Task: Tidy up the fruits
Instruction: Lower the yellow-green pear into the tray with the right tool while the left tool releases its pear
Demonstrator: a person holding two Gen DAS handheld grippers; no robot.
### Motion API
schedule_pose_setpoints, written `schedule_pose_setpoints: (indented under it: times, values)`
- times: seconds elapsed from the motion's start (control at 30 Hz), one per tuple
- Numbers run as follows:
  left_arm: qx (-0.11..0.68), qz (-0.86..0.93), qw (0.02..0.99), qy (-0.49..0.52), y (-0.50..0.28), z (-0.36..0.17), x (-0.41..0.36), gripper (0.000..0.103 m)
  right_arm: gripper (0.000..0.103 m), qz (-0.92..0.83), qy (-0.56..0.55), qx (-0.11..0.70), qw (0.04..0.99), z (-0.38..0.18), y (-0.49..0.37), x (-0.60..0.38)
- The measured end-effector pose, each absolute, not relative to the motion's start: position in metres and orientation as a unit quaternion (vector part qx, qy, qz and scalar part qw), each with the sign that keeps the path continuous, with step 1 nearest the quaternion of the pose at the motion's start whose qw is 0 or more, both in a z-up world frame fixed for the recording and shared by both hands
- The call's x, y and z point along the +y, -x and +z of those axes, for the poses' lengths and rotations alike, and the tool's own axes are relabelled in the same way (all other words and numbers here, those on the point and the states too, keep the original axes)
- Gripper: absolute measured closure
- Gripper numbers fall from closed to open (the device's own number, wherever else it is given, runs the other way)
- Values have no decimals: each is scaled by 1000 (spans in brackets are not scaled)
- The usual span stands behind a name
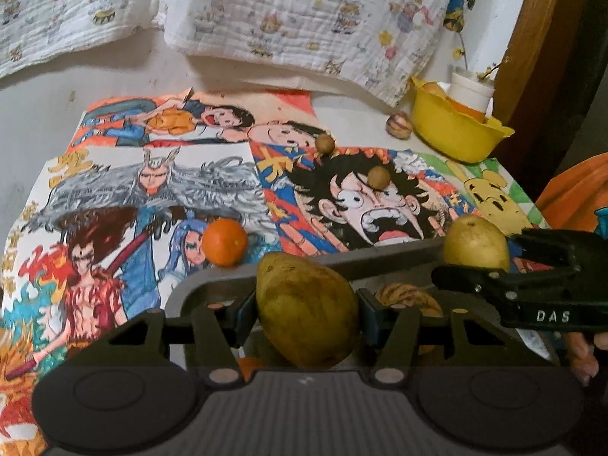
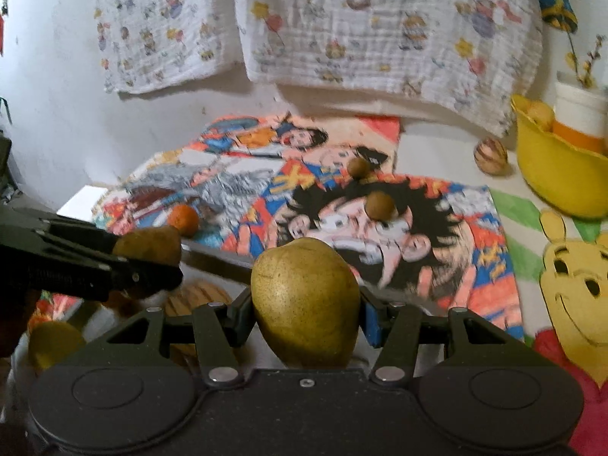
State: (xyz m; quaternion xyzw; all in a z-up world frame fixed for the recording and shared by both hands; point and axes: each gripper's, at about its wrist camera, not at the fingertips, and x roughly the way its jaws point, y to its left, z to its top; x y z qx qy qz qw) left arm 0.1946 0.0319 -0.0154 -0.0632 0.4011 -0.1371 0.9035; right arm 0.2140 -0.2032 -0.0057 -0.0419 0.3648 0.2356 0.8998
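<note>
Mid-task, in my judgement: you hold a pear in each gripper, neither is placed yet.

Left to right on the counter [image 1: 30,114]:
- 1 small orange [image 1: 224,242] loose on the drawings [image 1: 152,190].
- Your left gripper [image 1: 307,313]: jaws clamped on a pear [image 1: 307,309], browner skin, held above the counter.
- 2 small round brown fruits, the far one [image 1: 325,144] and the near one [image 1: 379,177], both loose on the drawings; type unclear.
- Your right gripper [image 2: 306,313]: jaws clamped on a greener pear [image 2: 306,306], also aloft.
- 1 striped walnut-like thing [image 1: 399,124] just beside the yellow bowl [image 1: 452,133].
- Bowl at far right already holds at least one pale fruit plus a white cup [image 1: 470,91].

Count: 2 pears, 1 orange, 2 brown fruits, 1 walnut-like item, 1 bowl. Something striped and yellowish sits below the grippers; can't identify it.

Left to do: both pears, plus four loose items.
</note>
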Motion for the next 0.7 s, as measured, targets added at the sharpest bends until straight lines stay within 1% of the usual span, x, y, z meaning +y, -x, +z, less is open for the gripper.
schedule_pose_setpoints:
  times: [0.27, 0.7]
  values:
    - [411, -131, 900, 54, -195, -18, 24, 43, 47, 237, 40, 383, 892, -19, -209, -208]
    - [432, -117, 893, 53, -198, -24, 28, 43, 46, 239, 38, 377, 894, -22, -212, -206]
